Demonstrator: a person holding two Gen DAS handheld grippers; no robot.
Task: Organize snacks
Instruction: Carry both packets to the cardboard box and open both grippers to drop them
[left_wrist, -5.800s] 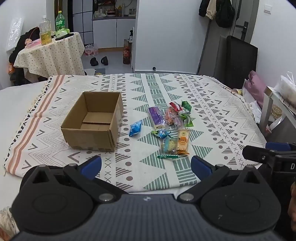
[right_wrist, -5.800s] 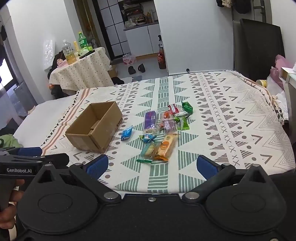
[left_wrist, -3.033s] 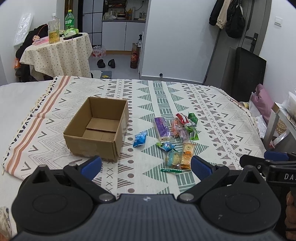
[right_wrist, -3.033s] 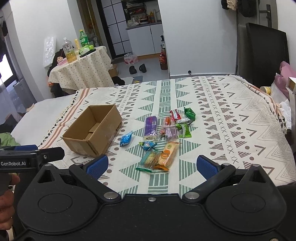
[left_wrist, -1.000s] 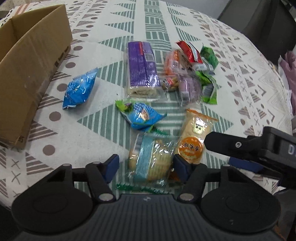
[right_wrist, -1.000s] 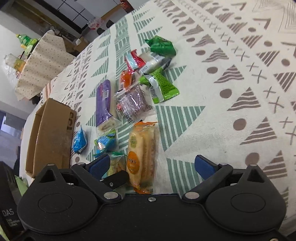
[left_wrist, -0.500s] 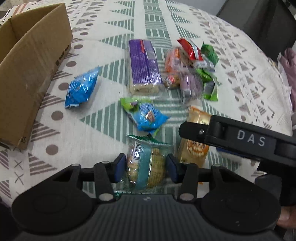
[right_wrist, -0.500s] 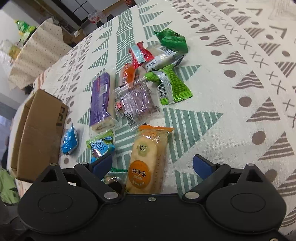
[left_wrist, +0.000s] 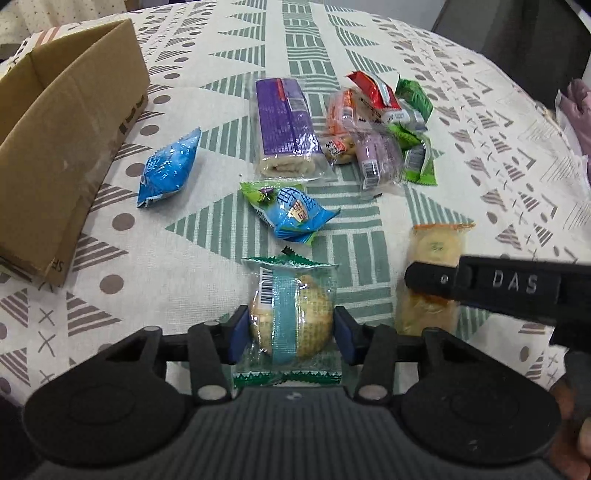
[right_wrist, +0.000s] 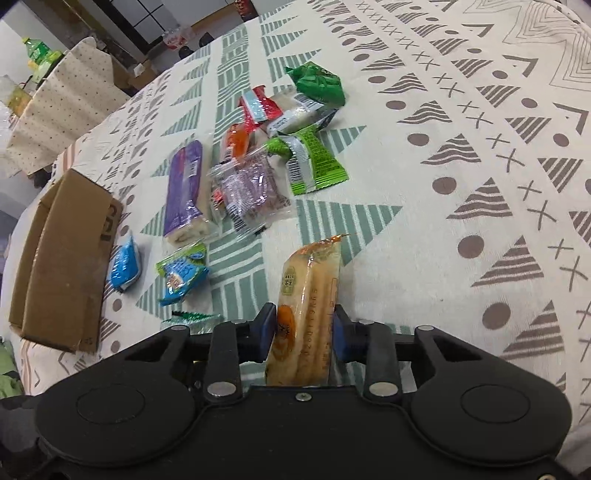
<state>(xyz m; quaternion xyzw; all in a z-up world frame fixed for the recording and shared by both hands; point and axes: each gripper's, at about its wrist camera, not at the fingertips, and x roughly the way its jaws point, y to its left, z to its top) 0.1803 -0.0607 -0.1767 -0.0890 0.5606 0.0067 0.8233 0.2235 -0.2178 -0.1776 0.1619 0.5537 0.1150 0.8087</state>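
So nothing's packed yet as far as I can see: the cardboard box (left_wrist: 55, 155) sits at the left end of the patterned bench (right_wrist: 461, 155), its inside out of view, with every snack outside it. Biggest loose one is the purple cake roll (left_wrist: 286, 125), then the pile of small wrappers (right_wrist: 291, 147) and two blue packets (left_wrist: 168, 168). Both grippers just grabbed the first two. The left gripper (left_wrist: 290, 332) has its fingers closed snug on the round clear-wrapped biscuit (left_wrist: 290, 317); the right gripper (right_wrist: 304, 332) pinches the orange cracker pack (right_wrist: 308, 310) on edge. Basically everything's left to do.
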